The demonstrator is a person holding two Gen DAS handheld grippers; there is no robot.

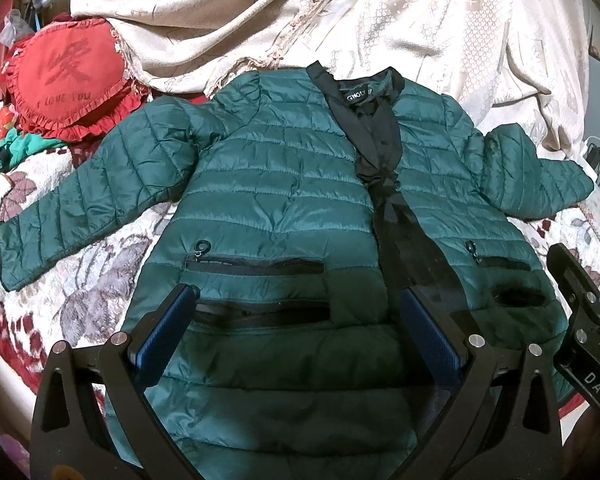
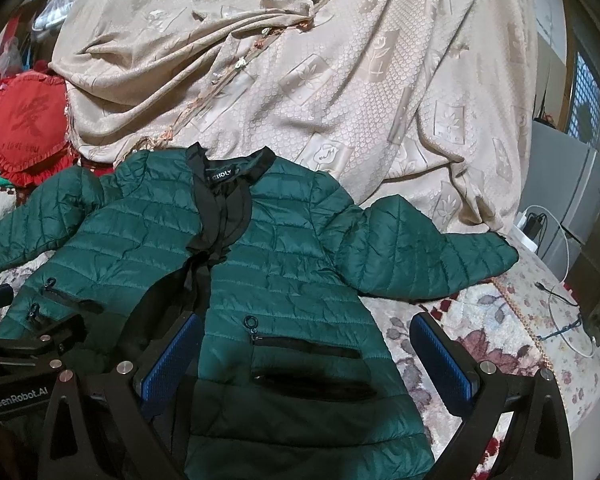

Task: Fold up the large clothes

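1. At the far left I see a red heart cushion (image 1: 66,76) lying on the bed (image 1: 80,280), clear of the work, with a rumpled beige blanket (image 1: 380,16) heaped behind everything.
2. Next comes the green jacket (image 1: 276,184), the thing I have to fold. It lies face up and spread flat on the bed, collar away from me, hem toward me.
3. Its left sleeve (image 1: 80,204) stretches out over the floral cover, unfolded.
4. I judge the task barely begun: both sleeves are out, the front hangs open down the black placket (image 1: 384,152), and no fold shows anywhere. Sleeves in, sides in and the hem-to-collar fold are all left.
5. My left gripper (image 1: 300,320) hovers over the lower left panel near the pocket zipper (image 1: 256,266). The jaws stand wide apart and hold nothing; I cannot tell whether the blue pads brush the fabric.
6. Moving across to the right wrist view, my right gripper (image 2: 306,354) sits over the lower right panel, spread just as wide and empty. One finger is above the open front edge, the other beyond the jacket's side over the bed.
7. Furthest right, the right sleeve (image 2: 424,256) lies angled outward, its cuff near the bed's edge, with white cables (image 2: 560,248) beyond it that I would keep clear of.
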